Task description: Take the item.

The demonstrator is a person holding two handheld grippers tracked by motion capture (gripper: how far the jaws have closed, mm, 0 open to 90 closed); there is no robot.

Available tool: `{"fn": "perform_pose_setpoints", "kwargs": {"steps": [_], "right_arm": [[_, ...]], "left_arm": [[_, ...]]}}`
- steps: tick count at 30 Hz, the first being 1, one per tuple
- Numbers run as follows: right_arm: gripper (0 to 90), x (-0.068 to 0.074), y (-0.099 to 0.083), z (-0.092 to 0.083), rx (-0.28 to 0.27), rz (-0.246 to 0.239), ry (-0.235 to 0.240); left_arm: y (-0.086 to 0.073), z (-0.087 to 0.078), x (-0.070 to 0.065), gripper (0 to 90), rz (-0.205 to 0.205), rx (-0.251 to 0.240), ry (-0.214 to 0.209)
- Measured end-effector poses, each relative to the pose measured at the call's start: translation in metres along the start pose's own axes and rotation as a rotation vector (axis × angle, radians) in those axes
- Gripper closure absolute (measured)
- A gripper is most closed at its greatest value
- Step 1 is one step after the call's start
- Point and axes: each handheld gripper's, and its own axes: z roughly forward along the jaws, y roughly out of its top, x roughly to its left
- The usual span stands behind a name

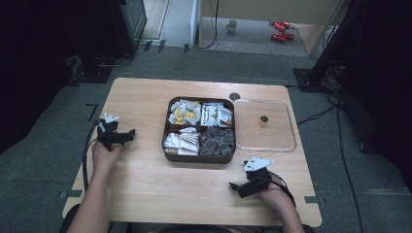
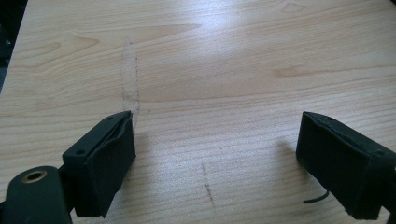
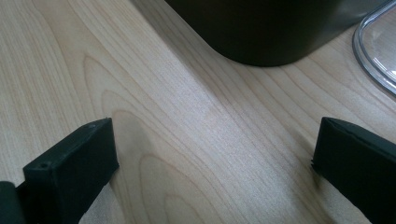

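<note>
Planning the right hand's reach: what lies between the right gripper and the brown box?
Only bare wooden table: the high view shows nothing between the right gripper and the brown box, and the right gripper view agrees.

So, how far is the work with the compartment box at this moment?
Done: the clear lid lies off, to the right of the brown four-compartment box, whose sections hold packets. In hand: nothing. The left gripper and the right gripper are both open and empty above bare wooden table, one on each side of the box. Left: probably putting the lid on, or handling the packets; no contact is made yet.
</note>
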Motion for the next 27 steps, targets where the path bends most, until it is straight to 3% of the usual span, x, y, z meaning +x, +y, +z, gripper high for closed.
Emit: {"fn": "perform_pose_setpoints", "kwargs": {"steps": [17,27], "right_arm": [[0.0,0.0,0.0003,0.0003,0.0,-0.001,-0.002],[0.0,0.0,0.0003,0.0003,0.001,-0.001,-0.001]], "left_arm": [[0.0008,0.0008,-0.0017,11.7,-0.013,0.001,0.014],[0.0005,-0.0013,-0.0023,16.0,0.007,0.002,-0.007]]}}
